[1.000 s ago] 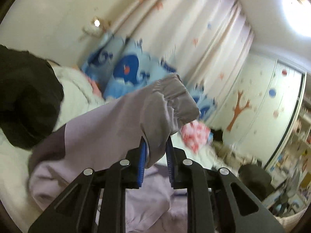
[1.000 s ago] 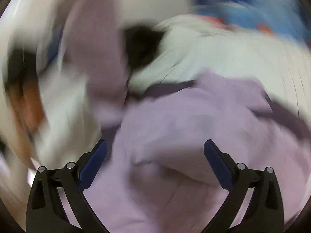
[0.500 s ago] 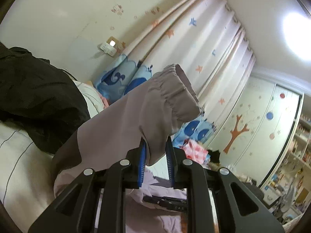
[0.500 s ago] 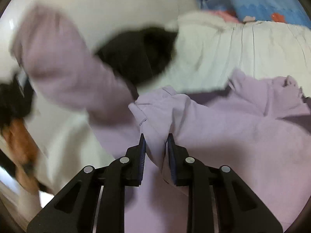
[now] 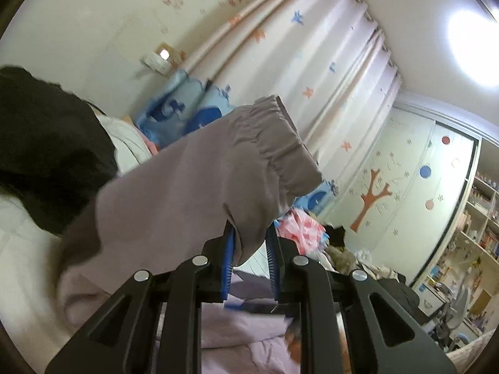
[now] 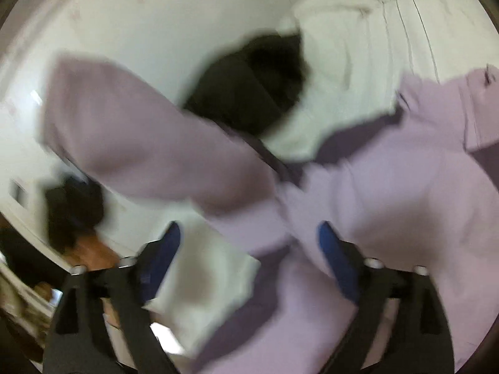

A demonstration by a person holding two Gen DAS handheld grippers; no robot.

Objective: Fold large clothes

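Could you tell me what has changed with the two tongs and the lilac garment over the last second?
The right tongs, pinched on a fold of the lilac garment half a second ago, have just opened and let it go. The left tongs stay shut on the sleeve, held up by its gathered cuff.

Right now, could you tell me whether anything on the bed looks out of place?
Yes: a black garment lies crumpled in a heap on the white bedding, right beside the lilac garment being folded. Its lifted sleeve reaches across in front of the heap.
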